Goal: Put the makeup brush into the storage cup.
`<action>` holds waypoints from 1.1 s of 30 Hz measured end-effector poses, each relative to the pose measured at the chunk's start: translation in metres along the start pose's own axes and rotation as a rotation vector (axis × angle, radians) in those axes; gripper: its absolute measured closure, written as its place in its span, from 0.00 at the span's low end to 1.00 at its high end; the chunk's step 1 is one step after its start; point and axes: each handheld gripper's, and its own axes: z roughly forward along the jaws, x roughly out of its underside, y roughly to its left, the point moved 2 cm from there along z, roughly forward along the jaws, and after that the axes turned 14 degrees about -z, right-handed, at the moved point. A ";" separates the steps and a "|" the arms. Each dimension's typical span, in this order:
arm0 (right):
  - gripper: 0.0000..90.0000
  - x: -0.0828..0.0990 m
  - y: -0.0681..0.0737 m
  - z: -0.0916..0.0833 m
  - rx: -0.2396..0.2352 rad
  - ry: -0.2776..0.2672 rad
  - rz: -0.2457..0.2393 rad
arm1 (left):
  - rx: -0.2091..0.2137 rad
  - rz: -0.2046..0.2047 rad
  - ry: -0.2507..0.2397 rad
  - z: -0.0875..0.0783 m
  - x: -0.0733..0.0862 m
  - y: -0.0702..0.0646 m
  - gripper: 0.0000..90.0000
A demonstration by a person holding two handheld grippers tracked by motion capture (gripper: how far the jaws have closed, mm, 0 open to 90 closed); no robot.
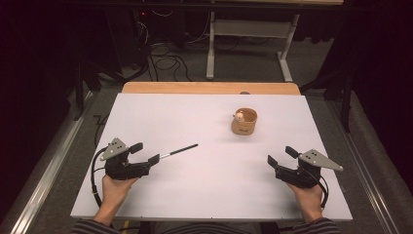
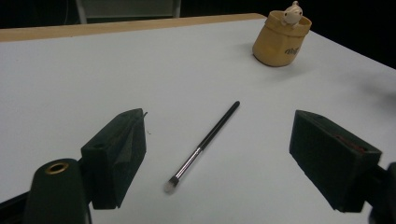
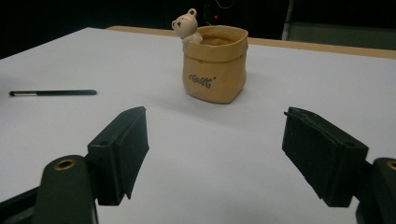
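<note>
A thin black brush with a silver ferrule lies flat on the white table top, left of centre. In the left gripper view the brush lies on the table between and just ahead of the jaws, untouched. My left gripper stands open at the table's left, its tips close to the brush's bristle end. A tan bag-shaped pot with a small bear figure on its rim stands at the back right, upright; the pot is ahead of my right gripper, which is open and holds nothing.
The table's wooden far edge shows beyond the white top. Past it are a white desk frame and cables on the floor. A metal rail runs along the left side.
</note>
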 end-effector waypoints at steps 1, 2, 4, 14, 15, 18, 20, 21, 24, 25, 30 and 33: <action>0.27 0.000 0.000 0.000 0.001 0.000 0.000 | 0.000 0.001 0.001 0.000 0.000 0.000 0.21; 0.27 0.000 0.001 0.000 0.000 -0.001 -0.002 | 0.000 0.001 0.001 0.000 0.000 0.000 0.21; 0.27 -0.001 0.001 -0.001 -0.001 -0.003 -0.005 | 0.002 0.004 0.003 0.000 0.000 -0.001 0.21; 0.27 0.000 0.000 -0.001 0.002 -0.003 -0.003 | 0.004 -0.001 0.003 0.000 0.000 -0.001 0.21; 0.27 0.000 0.001 -0.001 0.001 -0.002 -0.003 | 0.005 -0.002 0.001 0.000 0.000 -0.001 0.21; 0.27 0.000 0.001 -0.001 0.003 -0.003 -0.003 | 0.005 -0.003 0.000 -0.001 0.000 -0.001 0.21; 0.27 0.000 0.001 -0.001 0.004 -0.004 -0.003 | 0.005 -0.001 0.000 -0.001 0.000 -0.002 0.21; 0.27 0.000 0.001 -0.001 0.005 -0.005 -0.002 | 0.006 -0.002 -0.002 -0.001 0.000 -0.002 0.21; 0.27 0.000 0.001 -0.001 0.003 -0.001 -0.003 | 0.006 -0.001 -0.002 -0.001 0.000 -0.002 0.21; 0.27 0.000 0.001 -0.001 0.003 -0.001 -0.003 | 0.006 -0.001 -0.002 -0.001 0.000 -0.002 0.21; 0.27 -0.001 0.001 -0.001 -0.001 -0.005 -0.006 | -0.004 0.001 0.001 -0.001 0.001 -0.002 0.21; 0.27 0.000 0.002 0.000 -0.004 -0.002 -0.010 | -0.006 -0.004 -0.001 -0.001 -0.001 -0.002 0.21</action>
